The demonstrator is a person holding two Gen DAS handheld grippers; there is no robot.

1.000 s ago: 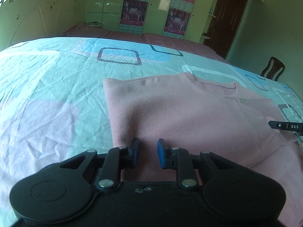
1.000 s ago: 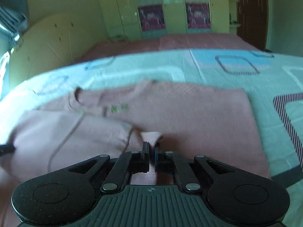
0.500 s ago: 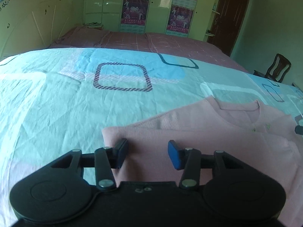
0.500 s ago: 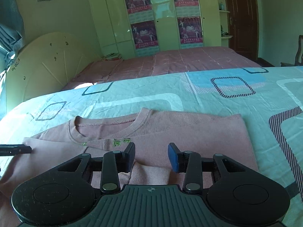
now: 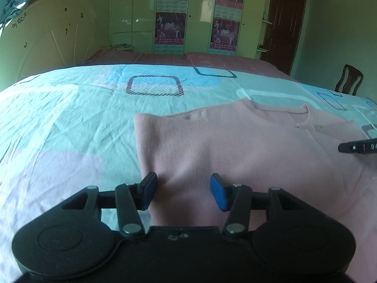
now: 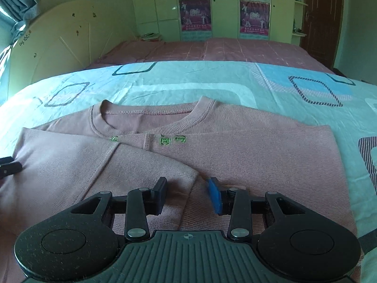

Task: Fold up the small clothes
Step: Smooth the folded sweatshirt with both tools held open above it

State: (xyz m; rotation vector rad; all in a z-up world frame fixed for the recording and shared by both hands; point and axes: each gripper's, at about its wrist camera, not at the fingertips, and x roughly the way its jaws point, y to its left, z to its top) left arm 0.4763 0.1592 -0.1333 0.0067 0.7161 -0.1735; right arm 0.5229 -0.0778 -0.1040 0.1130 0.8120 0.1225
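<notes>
Left wrist view. The left gripper (image 5: 182, 189), black with one blue pad (image 5: 218, 194) and one dark pad (image 5: 149, 188), hangs over the near left part of a pale pink knitted sweater (image 5: 247, 155). Its jaws are opening, apart, with sweater fabric seen between them but neither pad pressing on it. The sweater lies flat on a turquoise bedsheet printed with rounded squares (image 5: 82, 108), its ribbed round neckline (image 5: 282, 109) towards the far right. The black tip of the right gripper (image 5: 358, 146) enters from the right edge, over the sweater. Behind: a cream headboard (image 5: 47, 37), pale green wardrobe doors bearing purple posters (image 5: 170, 31), a dark brown door (image 5: 286, 21), and a dark wooden chair (image 5: 350, 82).
</notes>
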